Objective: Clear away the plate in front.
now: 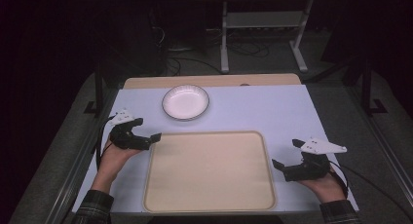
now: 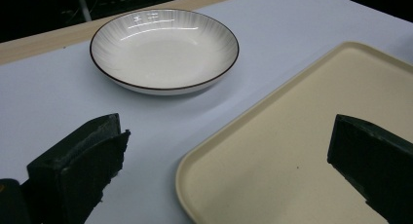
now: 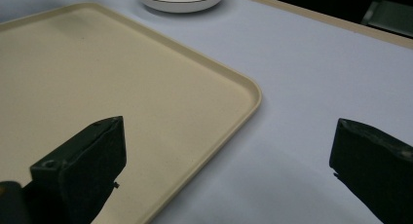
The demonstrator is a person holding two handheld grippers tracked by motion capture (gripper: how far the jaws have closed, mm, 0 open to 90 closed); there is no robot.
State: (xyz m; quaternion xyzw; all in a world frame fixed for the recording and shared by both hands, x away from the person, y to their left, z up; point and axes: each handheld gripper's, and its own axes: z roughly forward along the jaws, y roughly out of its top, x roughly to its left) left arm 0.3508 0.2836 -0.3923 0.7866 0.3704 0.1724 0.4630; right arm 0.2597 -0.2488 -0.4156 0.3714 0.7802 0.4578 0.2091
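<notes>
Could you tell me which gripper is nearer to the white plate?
Left. The left gripper sits just below-left of the white plate; the right gripper is across the beige tray.

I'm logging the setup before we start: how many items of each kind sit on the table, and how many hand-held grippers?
Bowl: 1, white with a dark rim
Tray: 1, beige
Hand-held grippers: 2, the left hand-held gripper and the right hand-held gripper, both open
Total: 4
</notes>
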